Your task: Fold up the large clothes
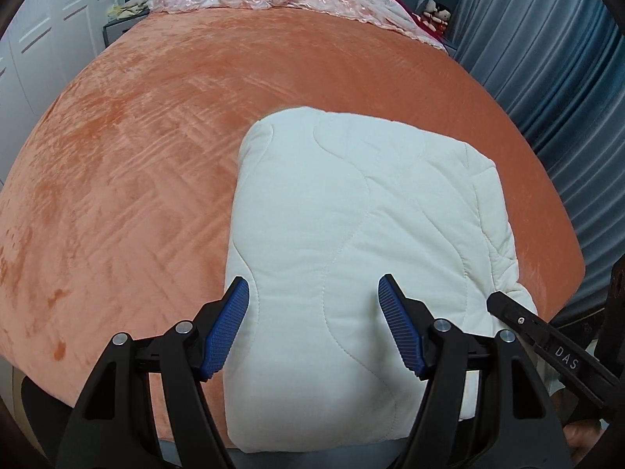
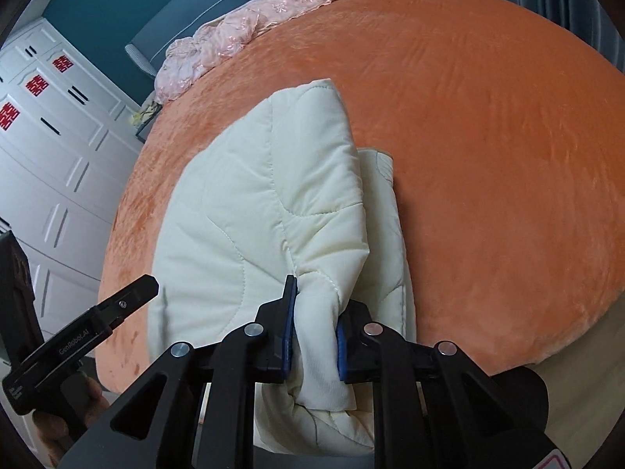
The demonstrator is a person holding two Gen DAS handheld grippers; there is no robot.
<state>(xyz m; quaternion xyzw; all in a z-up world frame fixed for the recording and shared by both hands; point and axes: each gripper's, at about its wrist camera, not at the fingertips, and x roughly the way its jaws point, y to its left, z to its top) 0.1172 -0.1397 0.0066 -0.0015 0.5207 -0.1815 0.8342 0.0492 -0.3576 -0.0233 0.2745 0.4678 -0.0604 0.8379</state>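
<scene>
**Right wrist view: near corner pinched, left side not yet gripped**

Right wrist view shows the right gripper (image 2: 314, 332) clamped on a bunched near corner of the cream quilt (image 2: 242, 211), blue pads pressing the fabric from both sides with only that wad between them. The quilt lies folded into a thick pad on the orange bedspread (image 2: 488, 156), toward 6 o'clock of the bed, its near edge at the bed's rim. From the left wrist camera, the left gripper (image 1: 312, 328) hangs wide open over the quilt's near edge with nothing held; its fingers straddle the top layer without pinching it. The other tool's black finger shows at 4 o'clock there.

To do this fold well, I judge the left jaws should take the matching near corner, catching the same layers as the right. Both corners should then rise together and travel toward 12 o'clock, keeping the edge taut so the padding does not slump or skew.
</scene>
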